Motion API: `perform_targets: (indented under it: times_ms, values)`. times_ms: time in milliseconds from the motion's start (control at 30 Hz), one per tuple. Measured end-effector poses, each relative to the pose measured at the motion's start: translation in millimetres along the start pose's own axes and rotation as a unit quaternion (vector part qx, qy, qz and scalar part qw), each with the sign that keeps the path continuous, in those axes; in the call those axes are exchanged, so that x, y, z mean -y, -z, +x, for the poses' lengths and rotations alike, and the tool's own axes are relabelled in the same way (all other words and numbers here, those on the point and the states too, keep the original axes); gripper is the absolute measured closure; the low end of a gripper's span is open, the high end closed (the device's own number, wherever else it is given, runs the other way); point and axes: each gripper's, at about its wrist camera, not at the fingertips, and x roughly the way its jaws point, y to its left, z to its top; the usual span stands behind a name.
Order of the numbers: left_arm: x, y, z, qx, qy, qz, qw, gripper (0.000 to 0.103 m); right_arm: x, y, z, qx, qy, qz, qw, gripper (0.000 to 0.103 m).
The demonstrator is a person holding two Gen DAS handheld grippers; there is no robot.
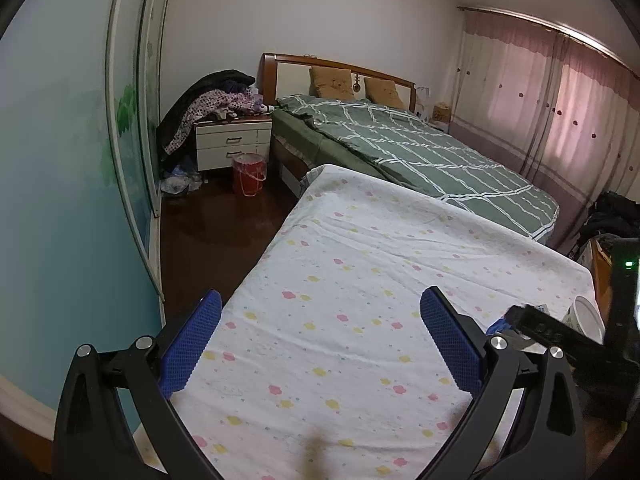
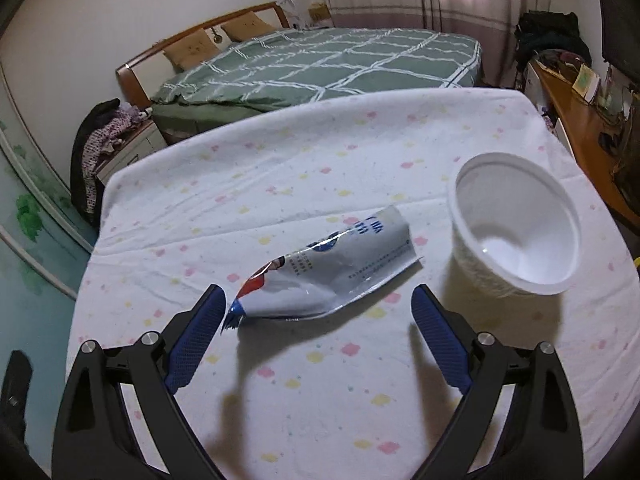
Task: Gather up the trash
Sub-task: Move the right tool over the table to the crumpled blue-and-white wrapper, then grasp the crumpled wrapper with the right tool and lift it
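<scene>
My right gripper (image 2: 320, 320) gapes wide and empty, the wrapper (image 2: 326, 270) lying between its fingers, a white cup (image 2: 516, 228) close right. My left gripper (image 1: 320, 336) spreads wide, empty, over bare sheet (image 1: 340, 260) near its left edge.

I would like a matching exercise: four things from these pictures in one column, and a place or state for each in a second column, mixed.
Things:
1. white cup
2. empty pouch
3. red bucket
4. right gripper

Places or states:
a. on the floor beside the nightstand
b. lying flat on the flowered sheet
c. jaws open, holding nothing
d. tipped, its mouth toward the camera

Pairs: 1-d, 2-b, 3-a, 4-c
</scene>
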Motion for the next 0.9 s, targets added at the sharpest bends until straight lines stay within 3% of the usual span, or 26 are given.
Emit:
perform_targets:
  times_ms: [233,333,400,500,900]
  values:
    - [1,1,-2,-0.002,0.006,-0.003,1.0,0.005,-11,-7,19,-0.012,0.005,-0.012,1.0,0.017]
    - [2,1,-2,-0.002,0.007,-0.003,1.0,0.005,-19,-13,24,-0.011,0.014,-0.032,0.999,0.029]
    - [2,1,-3,-0.002,0.006,-0.002,1.0,0.005,-24,-15,26,-0.011,0.015,-0.043,0.999,0.045]
    - [2,1,-3,-0.002,0.006,-0.002,1.0,0.005,-28,-14,26,-0.013,0.008,-0.055,0.998,0.055]
    - [5,3,-4,-0.003,0.01,0.0,0.9999,0.005,-4,11,-21,-0.006,-0.055,-0.073,0.996,0.069]
